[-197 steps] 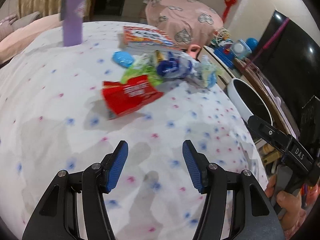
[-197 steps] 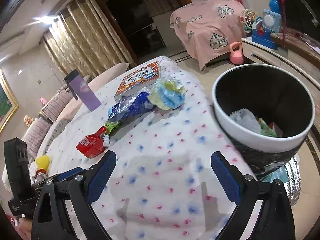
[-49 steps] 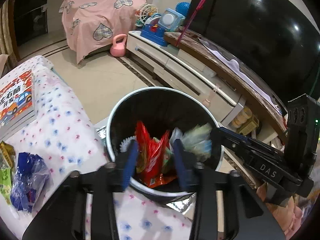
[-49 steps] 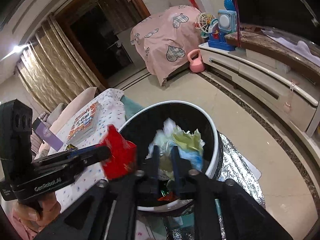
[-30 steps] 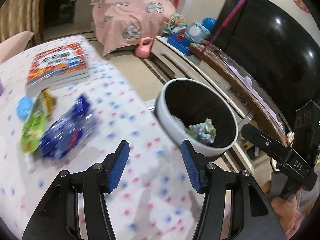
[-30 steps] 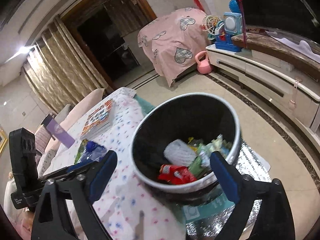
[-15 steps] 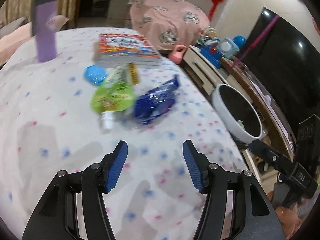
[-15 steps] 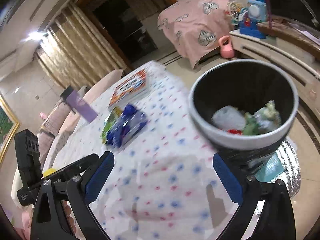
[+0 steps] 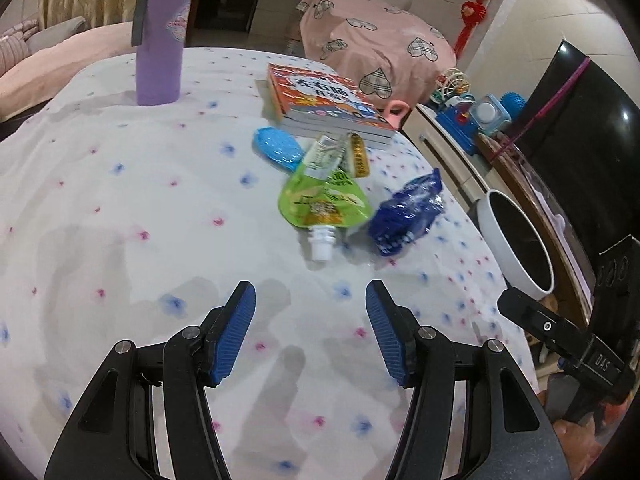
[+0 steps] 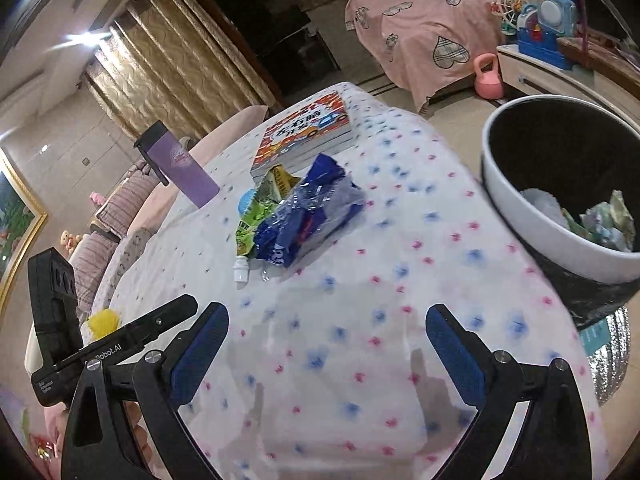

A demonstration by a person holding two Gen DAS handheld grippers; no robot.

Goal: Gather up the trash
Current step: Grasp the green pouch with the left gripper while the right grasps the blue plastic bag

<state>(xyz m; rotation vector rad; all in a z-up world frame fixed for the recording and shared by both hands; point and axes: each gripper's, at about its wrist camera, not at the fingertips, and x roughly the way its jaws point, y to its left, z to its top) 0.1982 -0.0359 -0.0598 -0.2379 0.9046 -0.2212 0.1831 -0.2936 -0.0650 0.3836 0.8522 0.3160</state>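
The left tongs [image 9: 308,332] stand apart with nothing between their blue pads, poised above the flower-dotted cloth of the bench [image 9: 120,208] and touching no item. The right tongs [image 10: 326,354] gape wider, likewise empty, also over bare cloth. Ahead of both, near the far side of the bench, lies the remaining trash: a green spouted pouch [image 9: 323,204] with its white cap pointing toward the tongs, a crumpled blue wrapper [image 9: 408,212] just beside it on the bin side, and a small yellow-striped packet [image 9: 357,156] by the pouch's upper end. A round light-blue thing [image 9: 277,147] lies next to them, against a stack of colourful books [image 9: 326,106]. A purple bottle [image 9: 160,36] stands upright at the back of the bench. Off the bench edge, a white-rimmed bin [image 10: 560,192] with a dark inside holds crumpled wrappers. Beyond are a pink heart-patterned cover [image 10: 424,28] draped over furniture, a pink kettlebell [image 10: 488,78] on the floor, golden curtains [image 10: 168,60] and a low cabinet with toys.
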